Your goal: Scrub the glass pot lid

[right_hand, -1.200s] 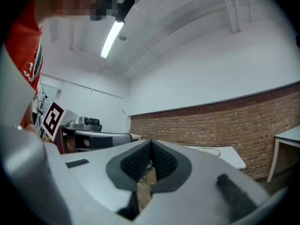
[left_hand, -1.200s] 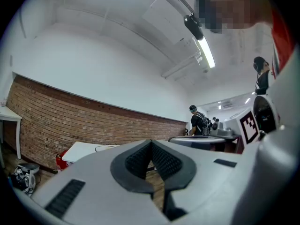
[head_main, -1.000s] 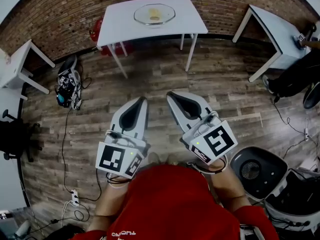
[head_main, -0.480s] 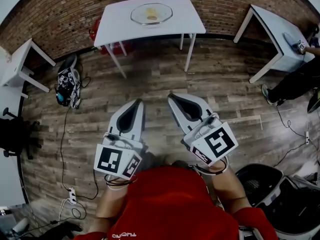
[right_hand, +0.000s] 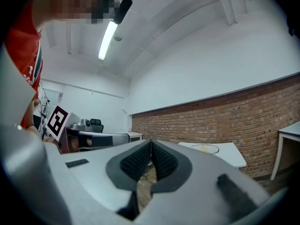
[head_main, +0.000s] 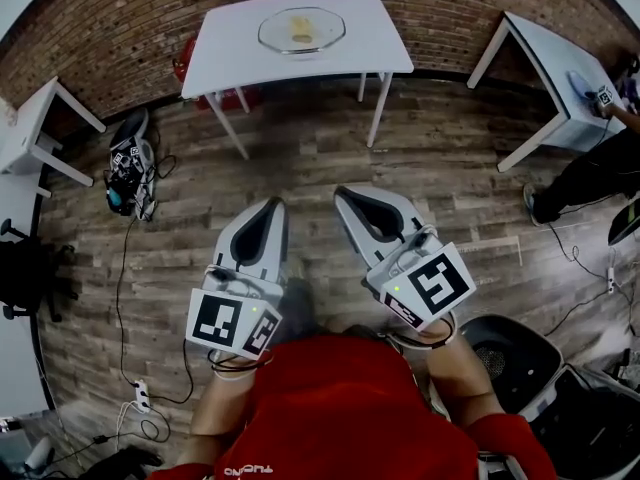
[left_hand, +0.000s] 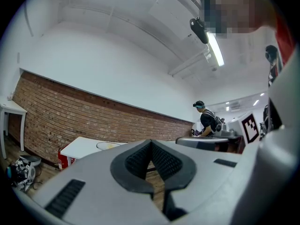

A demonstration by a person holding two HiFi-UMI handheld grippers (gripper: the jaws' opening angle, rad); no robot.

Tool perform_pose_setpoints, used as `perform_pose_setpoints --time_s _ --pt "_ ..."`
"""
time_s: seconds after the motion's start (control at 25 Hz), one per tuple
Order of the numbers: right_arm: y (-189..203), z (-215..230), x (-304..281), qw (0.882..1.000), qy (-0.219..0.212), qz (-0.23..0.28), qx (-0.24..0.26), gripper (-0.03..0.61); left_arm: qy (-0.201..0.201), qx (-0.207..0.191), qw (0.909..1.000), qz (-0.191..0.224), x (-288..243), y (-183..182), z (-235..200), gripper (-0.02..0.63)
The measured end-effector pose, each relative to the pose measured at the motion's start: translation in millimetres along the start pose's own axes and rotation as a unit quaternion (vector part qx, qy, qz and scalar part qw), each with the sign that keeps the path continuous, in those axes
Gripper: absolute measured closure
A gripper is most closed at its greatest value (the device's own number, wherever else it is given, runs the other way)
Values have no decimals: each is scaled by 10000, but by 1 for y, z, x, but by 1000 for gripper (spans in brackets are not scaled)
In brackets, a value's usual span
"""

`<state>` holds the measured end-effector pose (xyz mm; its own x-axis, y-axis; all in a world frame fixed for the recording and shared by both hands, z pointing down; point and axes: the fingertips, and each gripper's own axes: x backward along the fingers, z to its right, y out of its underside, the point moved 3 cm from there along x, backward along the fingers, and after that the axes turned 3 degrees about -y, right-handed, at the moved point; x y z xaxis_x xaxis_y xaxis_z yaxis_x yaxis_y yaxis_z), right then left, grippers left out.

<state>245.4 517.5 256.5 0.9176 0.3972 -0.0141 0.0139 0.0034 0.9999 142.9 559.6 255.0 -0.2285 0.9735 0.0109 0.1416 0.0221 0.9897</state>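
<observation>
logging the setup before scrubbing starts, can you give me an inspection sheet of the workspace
surface: white table, far ahead by the brick wall
job's things: glass pot lid lying on the table, yellow thing at its centre
clutter: nothing seen on that table
grippers: left claw and right claw shut, empty, above the wooden floor
cables: black cables and power strip on the floor at left
surroundings: second white table, a person at right

Glass lid (head_main: 301, 29), wood-plank floor (head_main: 450, 168)
</observation>
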Motion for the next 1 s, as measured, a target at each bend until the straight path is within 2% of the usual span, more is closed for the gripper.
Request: perform_pose_setpoints --time_s 0.24,0.68,1.0 --pt "-4 46 -59 9999 104 8 42 549 47 -15 10000 39 -54 -6 -52 597" --pt "-13 132 -198 9992 404 -2 29 548 218 -114 9997 54 -162 -31 -181 597" --pt "-12 176 -271 9976 681 -108 33 549 422 -66 9991 56 -221 -40 -254 597"
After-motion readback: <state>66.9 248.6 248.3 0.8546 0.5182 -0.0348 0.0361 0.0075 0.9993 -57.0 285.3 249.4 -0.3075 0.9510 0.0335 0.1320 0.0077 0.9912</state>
